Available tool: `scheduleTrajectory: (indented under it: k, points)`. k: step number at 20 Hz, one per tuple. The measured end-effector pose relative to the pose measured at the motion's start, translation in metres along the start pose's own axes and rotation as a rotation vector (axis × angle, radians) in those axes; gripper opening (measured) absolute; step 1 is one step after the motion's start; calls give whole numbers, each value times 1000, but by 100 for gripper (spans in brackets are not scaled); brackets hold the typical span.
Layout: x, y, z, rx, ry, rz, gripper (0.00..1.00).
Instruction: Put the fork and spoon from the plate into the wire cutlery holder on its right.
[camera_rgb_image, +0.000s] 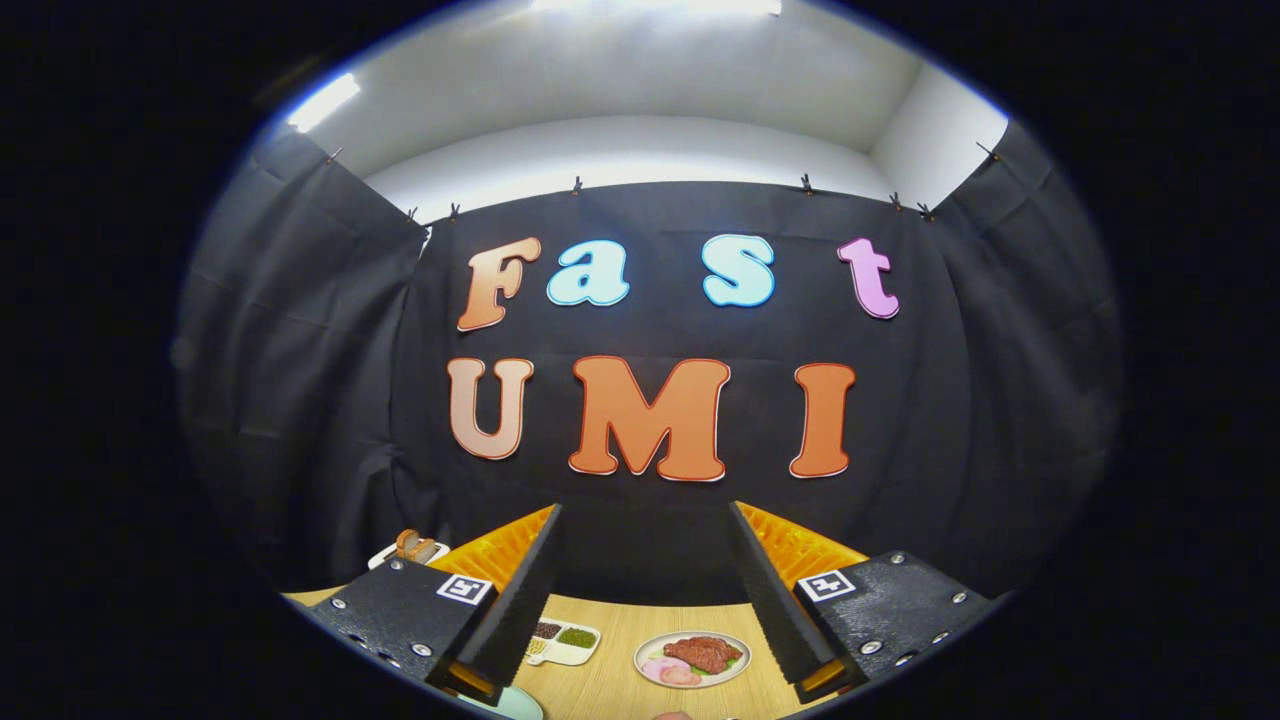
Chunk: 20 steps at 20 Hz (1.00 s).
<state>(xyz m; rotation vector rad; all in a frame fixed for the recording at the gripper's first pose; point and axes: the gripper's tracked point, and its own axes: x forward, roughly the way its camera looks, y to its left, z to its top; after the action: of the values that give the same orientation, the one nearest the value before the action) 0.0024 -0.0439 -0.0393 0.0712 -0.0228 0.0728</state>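
Your tongs (645, 590) stand wide open, holding nothing.
They point at the booth wall above the wooden table (620, 680); between the fingers lie a plate of meat (692, 658) and a divided dish of beans (562, 641). You can't tell where the fork and spoon are.

Bright, even light from overhead: one ceiling strip light (322, 102) at upper left, a second (655, 6) at top centre, both blown out to white glare. Pale ceiling and upper wall glow; black cloth wall (300, 400) stays dark, with soft folds visible. Wooden table (620, 660) at bottom centre evenly lit, shadows faint. Strong fisheye bending: straight lines curve toward the edges. Centre sharp; rim softens, with a bluish fringe at upper left.
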Motion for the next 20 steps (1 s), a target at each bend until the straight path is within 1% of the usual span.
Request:
scheduleTrajectory:
  k: [9,20]
  points:
    - [-2,14,-6,1,44,11,96]
    - [-1,17,-5,9,69,-20,96]
